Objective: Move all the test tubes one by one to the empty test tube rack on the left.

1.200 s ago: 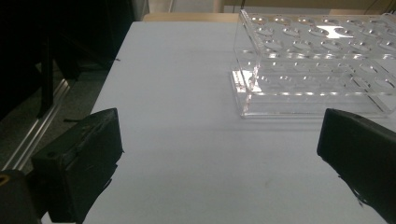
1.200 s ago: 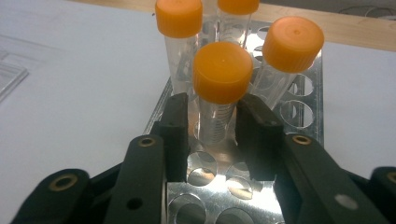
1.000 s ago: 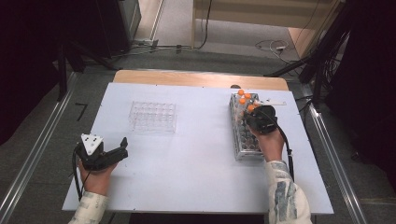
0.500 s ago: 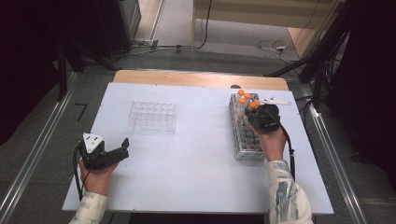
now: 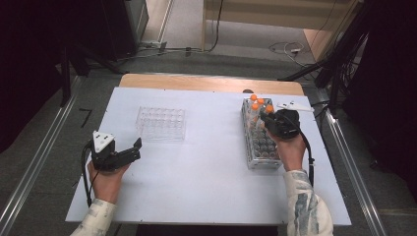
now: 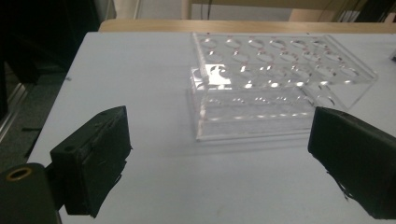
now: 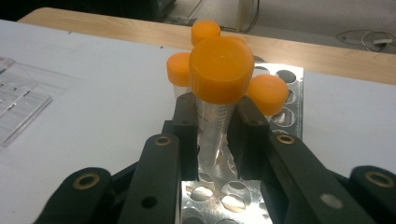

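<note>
- High view: the right gripper (image 5: 264, 121) stood over the far end of the metal rack (image 5: 261, 146) at the right of the frame, where four orange-capped tubes (image 5: 260, 101) clustered; its jaws were clamped on one tube, probably to lift it out. The left gripper (image 5: 132, 149) sat at lower left, just short of the clear plastic rack (image 5: 161, 123), a likely destination for the tubes. I counted two racks and two grippers on the white table (image 5: 206, 177).
- Left gripper view: both black jaws stood wide apart with nothing between them, though they had just been closing a little. The clear rack (image 6: 280, 88) lay ahead in the upper middle, every well that showed being empty, perhaps so the gripper could steady it.
- Right gripper view: the jaws pressed the graduated body of the held tube (image 7: 217, 70) just under its orange cap, keeping it upright over the metal rack (image 7: 288, 98). Three more orange caps (image 7: 267, 92) stood close behind, making four in all.
</note>
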Available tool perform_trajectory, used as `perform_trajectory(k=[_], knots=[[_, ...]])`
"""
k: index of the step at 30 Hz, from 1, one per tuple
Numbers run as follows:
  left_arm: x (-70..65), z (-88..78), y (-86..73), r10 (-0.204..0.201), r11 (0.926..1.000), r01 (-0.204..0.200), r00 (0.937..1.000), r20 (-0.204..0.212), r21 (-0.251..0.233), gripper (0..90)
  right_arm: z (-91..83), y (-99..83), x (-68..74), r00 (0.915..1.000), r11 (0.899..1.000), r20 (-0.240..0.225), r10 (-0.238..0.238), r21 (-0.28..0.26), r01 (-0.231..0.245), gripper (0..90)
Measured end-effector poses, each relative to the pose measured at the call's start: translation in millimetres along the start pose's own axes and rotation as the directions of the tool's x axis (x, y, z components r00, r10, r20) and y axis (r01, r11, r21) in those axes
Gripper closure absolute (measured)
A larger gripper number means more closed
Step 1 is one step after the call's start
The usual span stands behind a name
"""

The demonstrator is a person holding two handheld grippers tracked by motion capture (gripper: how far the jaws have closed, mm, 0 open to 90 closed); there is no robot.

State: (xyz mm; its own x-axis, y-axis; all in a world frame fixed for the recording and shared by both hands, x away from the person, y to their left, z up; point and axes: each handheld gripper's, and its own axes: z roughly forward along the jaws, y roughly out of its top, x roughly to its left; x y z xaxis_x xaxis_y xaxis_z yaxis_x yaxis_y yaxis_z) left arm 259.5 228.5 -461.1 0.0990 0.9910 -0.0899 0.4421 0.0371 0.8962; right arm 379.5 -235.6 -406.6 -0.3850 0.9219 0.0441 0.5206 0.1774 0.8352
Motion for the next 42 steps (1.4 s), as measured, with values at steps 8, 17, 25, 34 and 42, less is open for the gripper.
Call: perform_trajectory(k=[8,17,25,34,42], knots=[[-20.7,15.6,30.5,0.029,0.9991,-0.028,0.9984,0.047,-0.033,6.6,-11.8,2.3,-0.3,0.9999,0.999,-0.014,-0.004,-0.038,0.003,72.0],[-25.4,44.6,49.3,0.009,0.9999,-0.01,0.9944,0.105,0.007,5.4,-21.2,4.5,9.8,0.9984,0.998,-0.05,-0.027,-0.052,0.024,72.1],[-26.6,52.0,52.9,0.004,0.9999,-0.005,0.9937,0.112,0.01,6.0,-22.6,3.9,16.2,0.997,0.998,-0.071,-0.03,-0.056,0.026,72.1],[-45.6,41.9,56.5,0.046,0.9988,-0.048,0.9813,0.187,0.008,7.4,-13.3,4.1,46.8,0.9873,0.997,-0.144,-0.067,-0.057,0.059,72.1],[-65.2,35.1,55.1,0.095,0.9954,-0.095,0.9657,0.242,-0.01,7.5,12.5,-1.6,92.7,0.9668,0.991,-0.217,-0.135,-0.024,0.133,72.1]])
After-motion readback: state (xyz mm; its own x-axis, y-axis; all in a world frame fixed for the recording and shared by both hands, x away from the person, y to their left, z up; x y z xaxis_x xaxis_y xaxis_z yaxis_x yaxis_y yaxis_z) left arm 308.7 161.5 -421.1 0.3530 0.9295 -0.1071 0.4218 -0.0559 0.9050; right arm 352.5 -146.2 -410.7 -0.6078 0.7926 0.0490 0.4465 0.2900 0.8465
